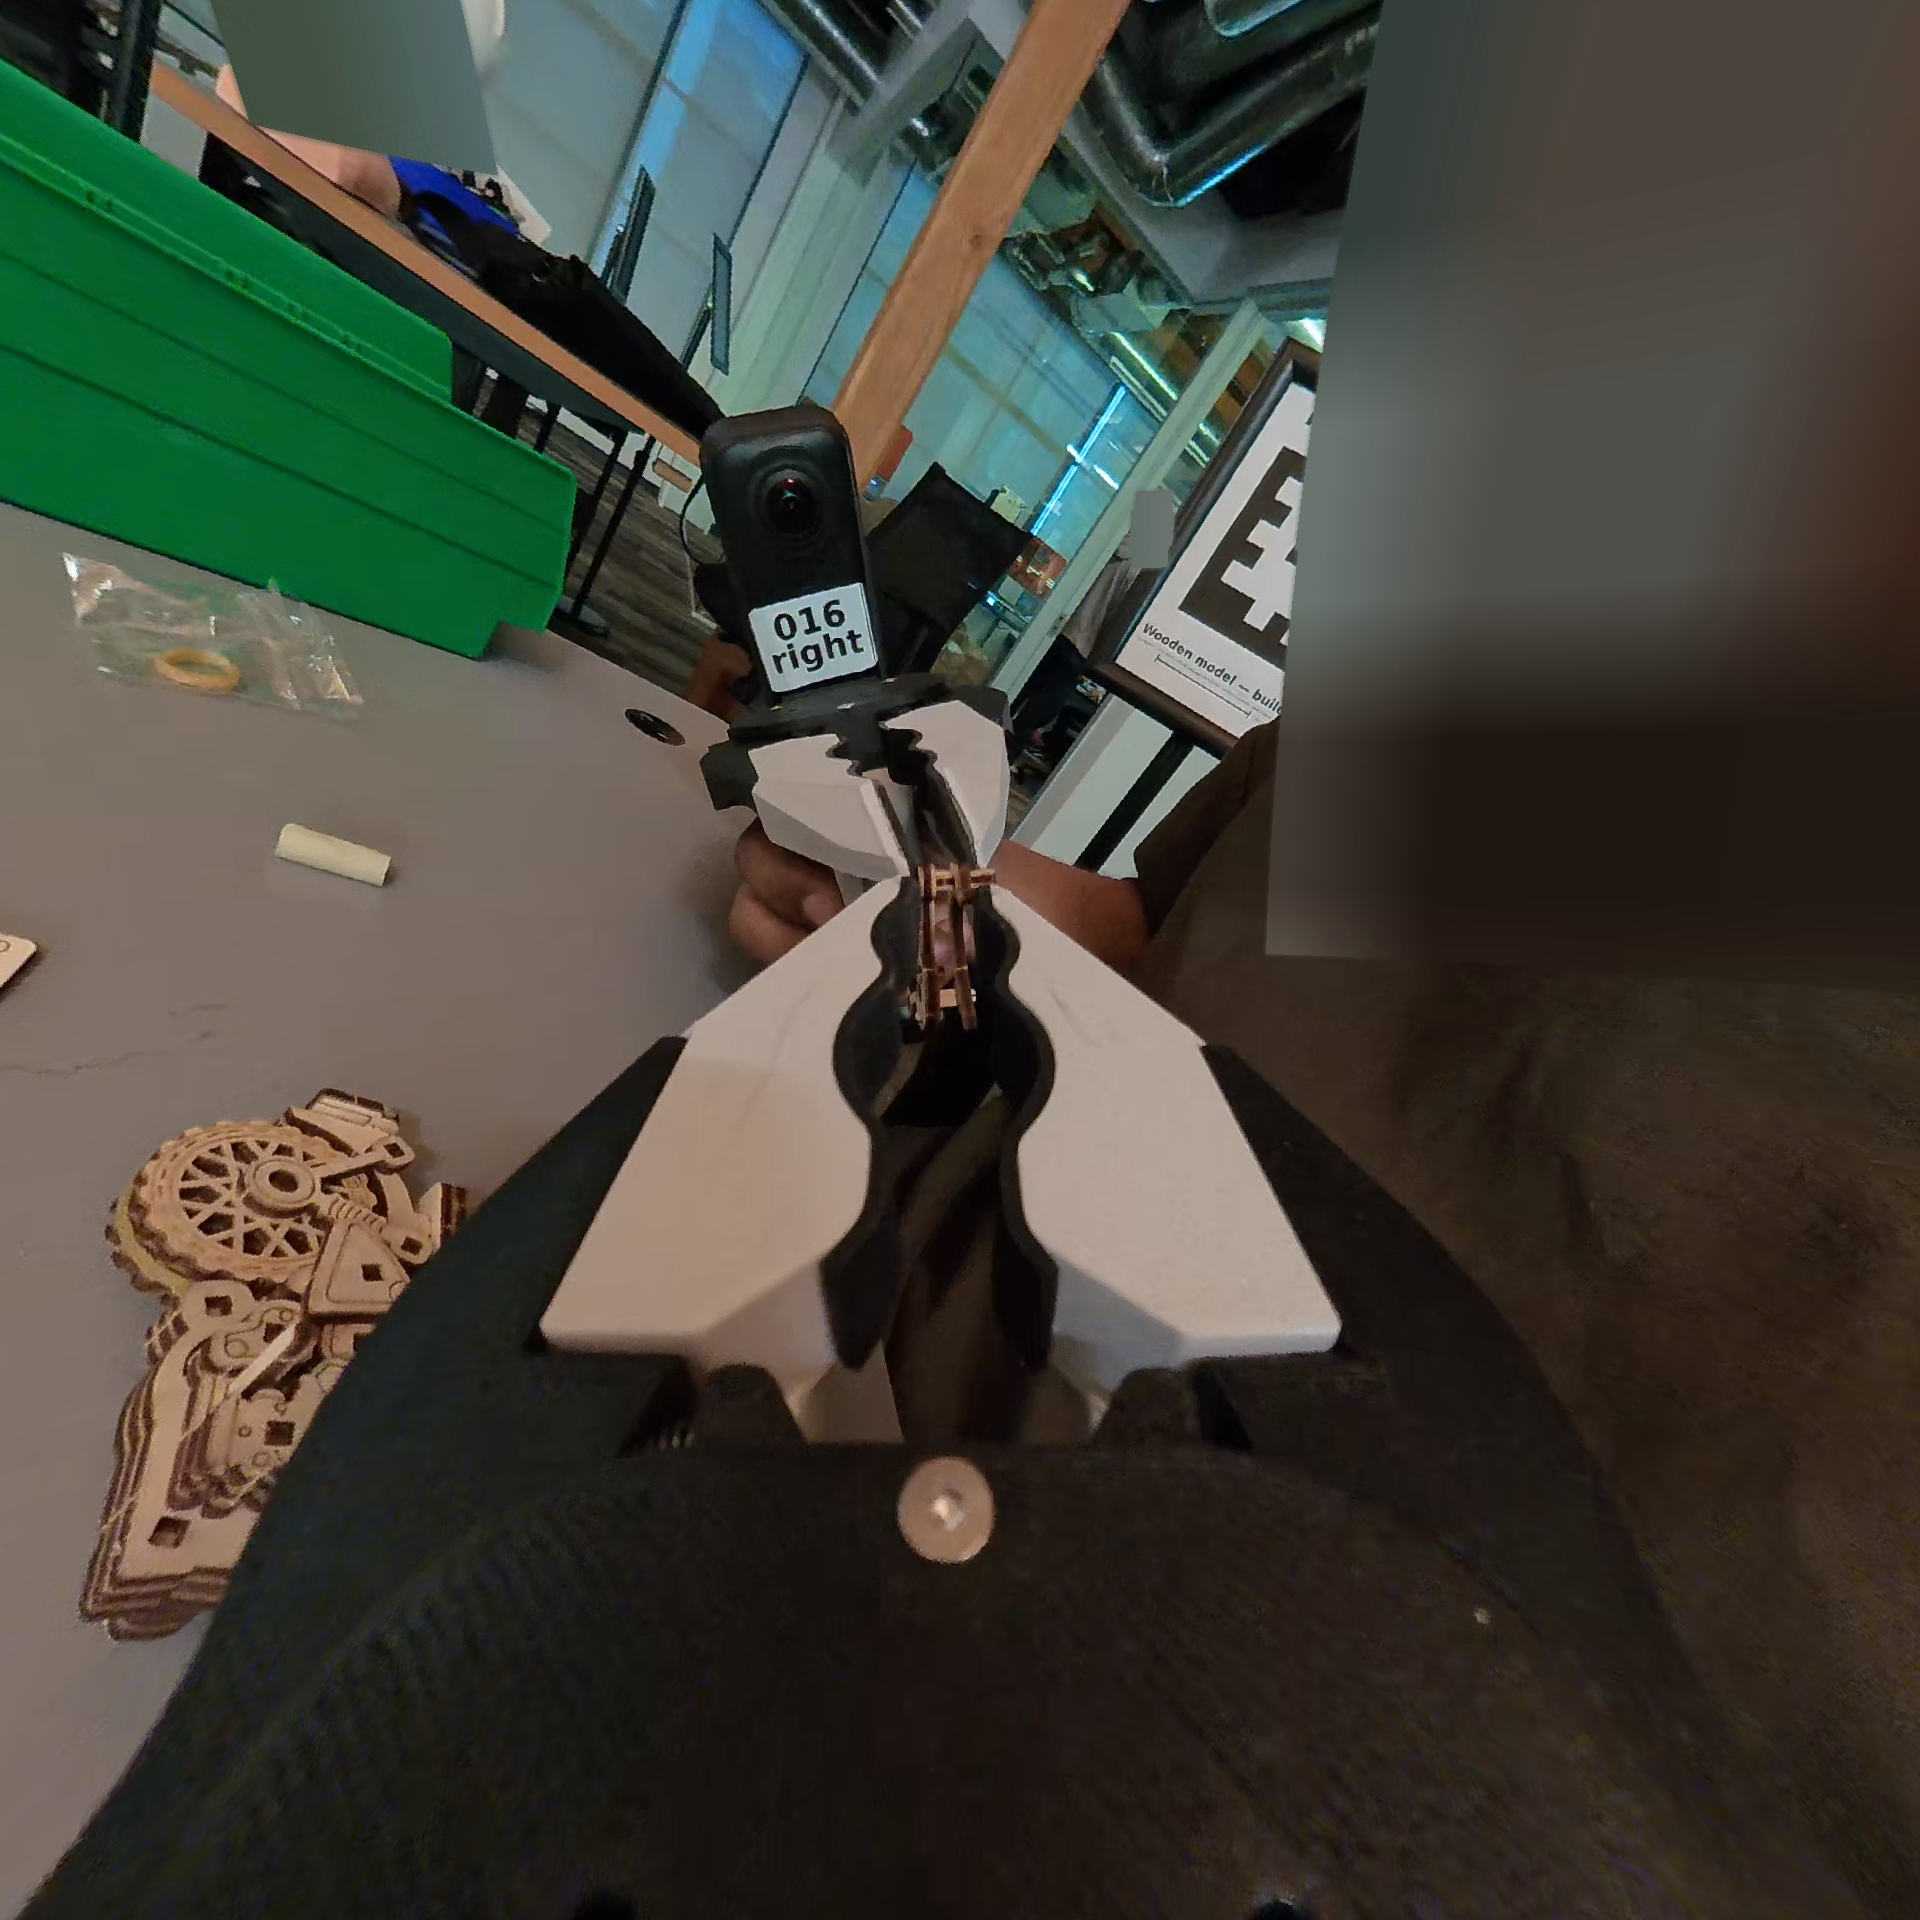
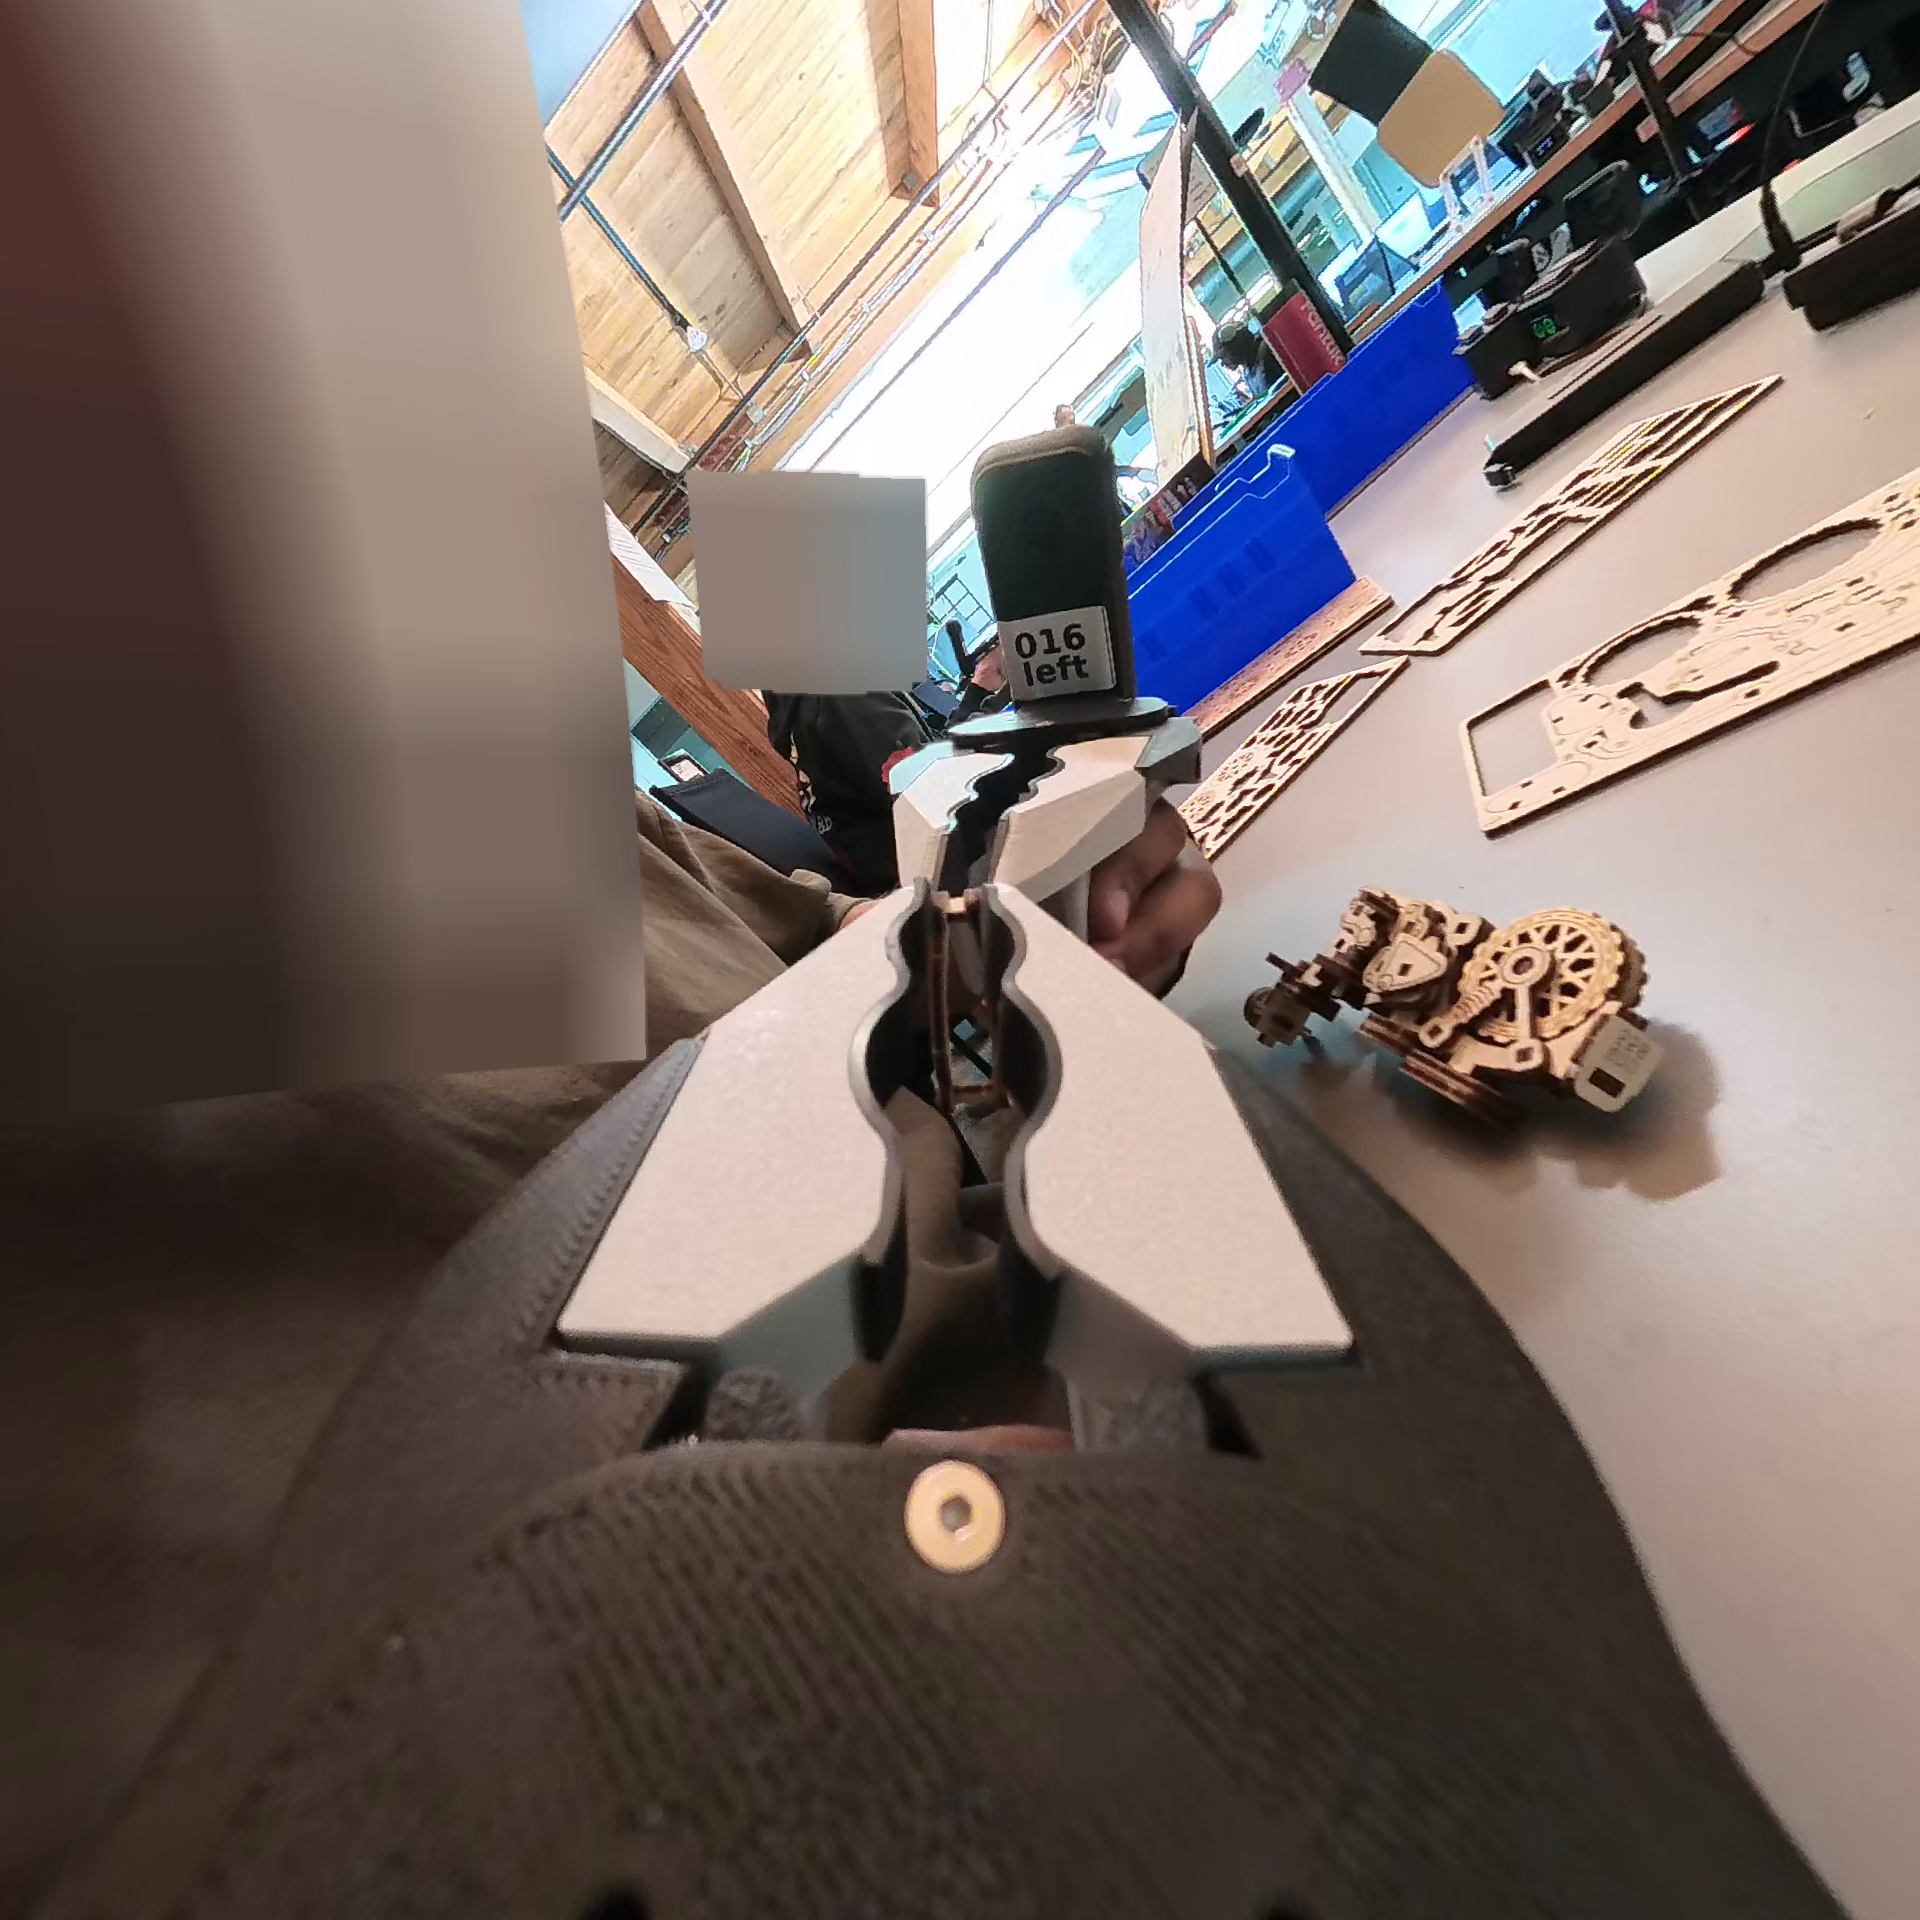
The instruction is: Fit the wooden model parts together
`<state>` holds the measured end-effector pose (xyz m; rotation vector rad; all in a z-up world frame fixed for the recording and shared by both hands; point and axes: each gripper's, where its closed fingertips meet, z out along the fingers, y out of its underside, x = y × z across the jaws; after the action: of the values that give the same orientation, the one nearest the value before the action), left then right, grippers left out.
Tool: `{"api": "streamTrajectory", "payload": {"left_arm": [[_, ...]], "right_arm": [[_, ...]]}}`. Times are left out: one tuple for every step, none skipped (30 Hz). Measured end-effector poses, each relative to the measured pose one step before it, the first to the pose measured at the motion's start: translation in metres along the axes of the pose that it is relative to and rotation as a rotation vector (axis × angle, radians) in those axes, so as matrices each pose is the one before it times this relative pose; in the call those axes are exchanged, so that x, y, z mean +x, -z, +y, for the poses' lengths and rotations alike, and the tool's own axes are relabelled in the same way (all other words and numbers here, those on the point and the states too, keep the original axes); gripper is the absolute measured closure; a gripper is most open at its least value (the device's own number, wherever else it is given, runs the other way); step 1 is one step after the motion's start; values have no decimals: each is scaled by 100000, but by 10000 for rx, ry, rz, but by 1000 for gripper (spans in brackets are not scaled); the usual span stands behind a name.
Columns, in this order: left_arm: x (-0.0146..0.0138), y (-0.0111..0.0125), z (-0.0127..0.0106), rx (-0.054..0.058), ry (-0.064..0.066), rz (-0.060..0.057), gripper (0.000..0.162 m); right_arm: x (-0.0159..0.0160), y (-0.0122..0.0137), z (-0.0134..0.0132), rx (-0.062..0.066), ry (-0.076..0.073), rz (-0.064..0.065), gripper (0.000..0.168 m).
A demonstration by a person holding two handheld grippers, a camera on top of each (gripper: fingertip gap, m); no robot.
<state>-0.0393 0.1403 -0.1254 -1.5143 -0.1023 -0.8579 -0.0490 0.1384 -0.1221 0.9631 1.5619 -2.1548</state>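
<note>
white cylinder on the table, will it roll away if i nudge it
Probably yes. The white cylinder lies on its side on the smooth grey table, with nothing touching it, so a sideways nudge would likely set it rolling. Pushed along its length, it should slide instead. It looks small and likely light, so even a slight touch may move it.

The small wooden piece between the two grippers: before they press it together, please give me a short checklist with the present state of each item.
1. Left gripper shut on the small wooden piece: ok.
2. Right gripper shut on the same piece: ok.
3. The two grippers face each other tip to tip: ok.
4. Joint of the piece aligned and seated: cannot tell, too small and hidden by the fingers.
5. Piece held above the grey table, apart from the assembled wooden model: ok.
</note>
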Motion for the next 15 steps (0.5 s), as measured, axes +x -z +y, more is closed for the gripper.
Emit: {"api": "streamTrajectory", "payload": {"left_arm": [[6,-4,1,21,-15,3,156],[-5,-1,0,16,-17,-7,157],[-30,1,10,15,-25,-17,157],[6,3,11,19,-30,2,157],[22,1,1,20,-21,6,157],[21,0,-7,20,-36,8,156],[62,14,-15,17,-33,35,157],[40,0,-16,13,-6,29,157],[19,3,-10,6,26,27,157],[60,6,0,10,26,52,157],[135,28,-65,46,3,99,157],[125,46,-133,79,18,73,157],[113,49,-153,77,15,63,157],[70,62,-81,35,7,50,157],[68,26,-20,-4,-9,49,157]], "right_arm": [[-2,10,1,-3,1,-13,161],[23,-1,-2,-3,15,4,161],[9,9,14,-11,27,3,161],[-12,-11,8,-17,35,0,161],[-25,-9,5,-7,43,8,161],[-49,-22,-7,-2,57,-1,161],[-55,-23,1,0,83,13,161],[-36,-8,-12,2,113,51,161],[-31,-13,2,-9,157,64,161],[-72,-3,2,-10,170,53,160],[-98,40,-49,8,157,34,156],[-118,90,-68,14,140,-4,152],[-123,114,-122,33,108,-20,151],[-97,112,-110,32,86,-15,151],[-80,88,-48,-5,103,-10,151]]}}
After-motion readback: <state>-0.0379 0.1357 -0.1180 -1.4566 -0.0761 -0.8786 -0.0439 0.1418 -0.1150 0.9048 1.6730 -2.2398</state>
